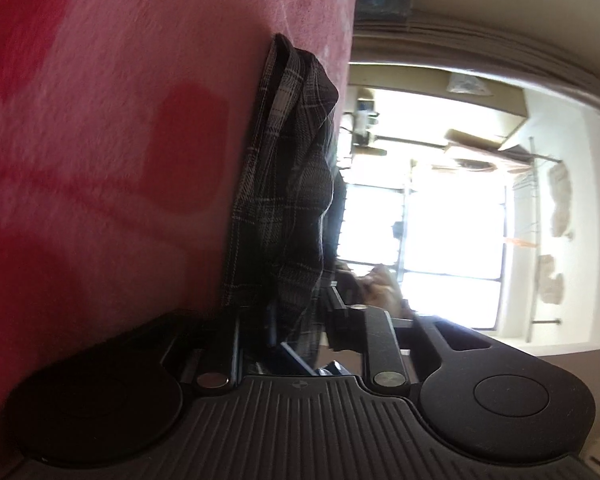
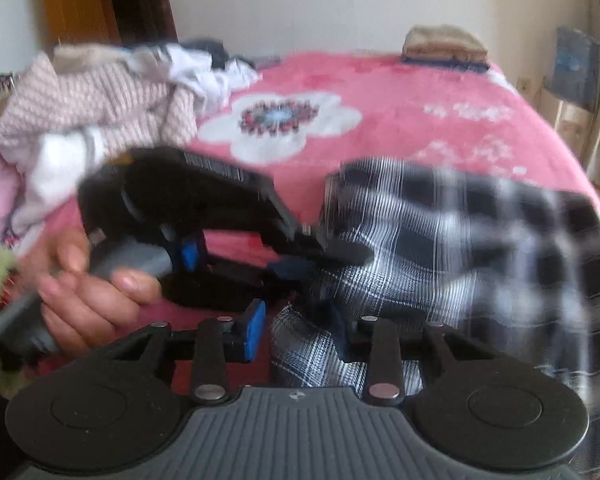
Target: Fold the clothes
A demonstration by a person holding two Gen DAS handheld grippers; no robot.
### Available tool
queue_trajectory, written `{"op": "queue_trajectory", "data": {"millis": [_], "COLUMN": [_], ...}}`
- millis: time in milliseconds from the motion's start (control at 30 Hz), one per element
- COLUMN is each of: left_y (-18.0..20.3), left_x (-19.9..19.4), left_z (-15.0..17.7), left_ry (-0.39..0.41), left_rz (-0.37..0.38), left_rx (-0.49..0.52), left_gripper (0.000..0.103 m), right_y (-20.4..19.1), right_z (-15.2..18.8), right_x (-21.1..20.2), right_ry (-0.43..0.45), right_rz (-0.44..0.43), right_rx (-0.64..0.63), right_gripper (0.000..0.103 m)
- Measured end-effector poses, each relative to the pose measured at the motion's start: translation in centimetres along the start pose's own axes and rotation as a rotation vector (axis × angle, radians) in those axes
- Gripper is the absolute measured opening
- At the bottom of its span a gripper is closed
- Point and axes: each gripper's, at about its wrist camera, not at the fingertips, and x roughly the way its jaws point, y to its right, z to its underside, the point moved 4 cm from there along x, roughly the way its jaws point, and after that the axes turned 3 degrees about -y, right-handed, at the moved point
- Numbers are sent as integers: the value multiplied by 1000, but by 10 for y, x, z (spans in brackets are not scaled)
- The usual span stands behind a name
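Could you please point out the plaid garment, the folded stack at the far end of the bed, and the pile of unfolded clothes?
plaid garment (image 2: pixel 460 248), right wrist view, middle of the checked cloth.
folded stack (image 2: pixel 444 46), right wrist view, its beige top.
pile of unfolded clothes (image 2: pixel 100 100), right wrist view, the pink knit.

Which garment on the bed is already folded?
The tan stack at the bed's far edge looks neatly folded; the plaid garment sits between both tongs, and the pink knit pile is heaped loose.

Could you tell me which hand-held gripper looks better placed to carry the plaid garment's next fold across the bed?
Probably the left. The left hand-held gripper appears clamped on the plaid garment, with pink blanket beyond. The right hand-held gripper stands open around the cloth, gripping nothing.
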Motion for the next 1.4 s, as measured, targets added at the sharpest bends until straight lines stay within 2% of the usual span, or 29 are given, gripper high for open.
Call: {"op": "queue_trajectory", "data": {"millis": [167,300,467,533,600,667,700,733,767,900,967,1033,1100,1233,1333,1400], "left_y": [25,36,43,47,51,55,57,58,58,57,59,61,66,72,73,75], "left_x": [-6,-3,1,4,8,13,16,15,14,18,14,8,1,-2,4,7], "left_z": [5,10,13,16,20,24,24,26,28,29,32,36,45,60,60,63], "left_ry": [48,44,41,41,51,70,80,82,83,71,65,55,62,70,66,67], "left_rz": [-106,-176,-219,-241,-260,-277,-283,-282,-280,-318,-309,-302,-337,-392,-398,-391], "left_rx": [138,210,281,319,354,402,423,451,478,527,508,487,530,631,676,700], "left_gripper": [45,46,46,46,46,44,37,23,17,15,25,49,58,56,46,43], "right_y": [-2,-1,16,33,44,50,54,57,60,72,79,85,87,74,63,59], "right_z": [4,1,-2,-7,-14,-20,-23,-26,-29,-42,-48,-54,-54,-46,-43,-43], "right_x": [4,-5,-41,-59,-58,-49,-44,-40,-35,-17,-9,0,4,7,10,13], "right_ry": [-11,-16,-33,-35,-46,-61,-68,-76,-83,-113,-128,-142,-159,-210,-235,-243], "right_rz": [3,-22,-82,-100,-113,-125,-130,-136,-141,-163,-174,-184,-188,-180,-156,-138], "right_rx": [-29,-34,-48,-22,37,105,139,173,207,343,411,479,508,480,444,431], "right_gripper": [36,38,38,38,39,39,39,39,39,39,39,39,39,39,39,43]}}
